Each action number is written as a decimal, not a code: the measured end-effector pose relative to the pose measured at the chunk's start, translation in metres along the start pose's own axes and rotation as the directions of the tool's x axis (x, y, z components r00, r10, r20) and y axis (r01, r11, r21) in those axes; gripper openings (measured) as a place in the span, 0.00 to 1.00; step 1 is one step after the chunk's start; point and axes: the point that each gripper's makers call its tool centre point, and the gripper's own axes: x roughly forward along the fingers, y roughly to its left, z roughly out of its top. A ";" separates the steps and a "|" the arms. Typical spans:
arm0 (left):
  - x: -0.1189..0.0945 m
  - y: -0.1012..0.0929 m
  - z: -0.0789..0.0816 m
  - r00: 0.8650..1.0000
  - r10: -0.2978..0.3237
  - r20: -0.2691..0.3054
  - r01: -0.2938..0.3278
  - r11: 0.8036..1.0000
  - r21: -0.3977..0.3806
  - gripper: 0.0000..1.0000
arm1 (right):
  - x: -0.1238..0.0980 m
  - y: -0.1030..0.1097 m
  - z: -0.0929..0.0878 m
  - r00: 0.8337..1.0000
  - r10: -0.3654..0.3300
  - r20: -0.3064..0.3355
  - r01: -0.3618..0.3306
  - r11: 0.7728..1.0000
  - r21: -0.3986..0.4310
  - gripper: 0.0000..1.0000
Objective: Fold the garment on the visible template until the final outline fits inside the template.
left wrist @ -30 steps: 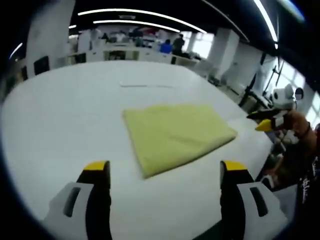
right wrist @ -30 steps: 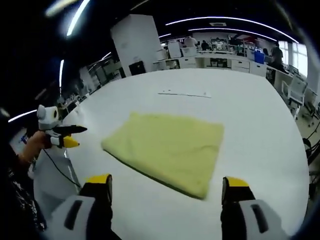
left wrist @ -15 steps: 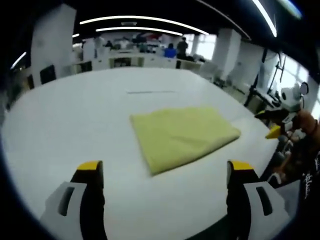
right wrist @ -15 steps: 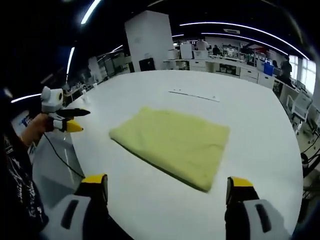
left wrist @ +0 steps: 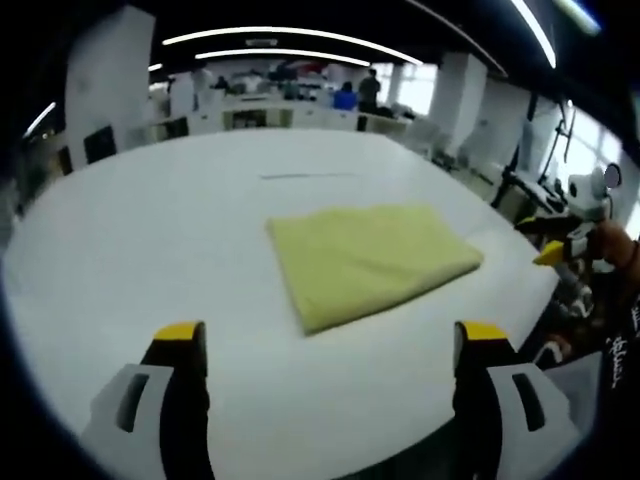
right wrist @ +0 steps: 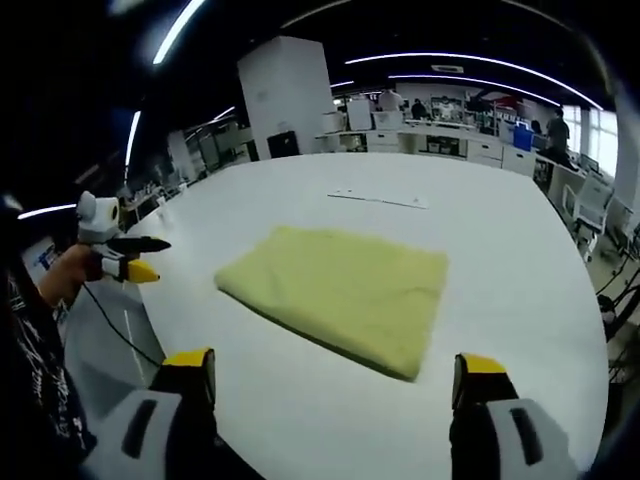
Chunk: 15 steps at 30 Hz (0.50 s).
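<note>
Apparently finished — yellow garment (left wrist: 370, 260) lies folded on the table (left wrist: 150, 230), ahead of both open, empty grippers (left wrist: 325, 350) (right wrist: 335, 378).

No writing, label, brand, number or sign can be read in either gripper view. Pale lettering shows on the person's dark sleeve (right wrist: 40, 370), left of the right gripper's jaws, too blurred to make out.

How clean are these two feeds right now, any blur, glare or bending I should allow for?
Left gripper view: soft overall, the yellow garment lacks crisp edges, the white table bows with the fisheye. Right gripper view: slightly sharper, the garment evenly lit with no hard shadow, ceiling light strips curve across the top without washing out the table.
</note>
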 end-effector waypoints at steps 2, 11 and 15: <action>-0.001 0.000 0.001 1.000 -0.001 0.004 0.001 1.000 -0.005 0.99 | 0.000 0.000 0.000 1.000 -0.002 -0.008 0.002 1.000 -0.002 1.00; -0.003 -0.008 0.005 0.998 -0.050 0.029 0.050 0.998 -0.032 0.99 | 0.002 0.011 -0.005 0.998 0.022 -0.060 -0.025 0.999 -0.035 1.00; -0.004 -0.005 0.002 0.999 -0.034 0.010 0.034 0.999 -0.008 0.99 | 0.002 0.011 -0.005 0.998 0.019 -0.063 -0.022 0.999 -0.043 1.00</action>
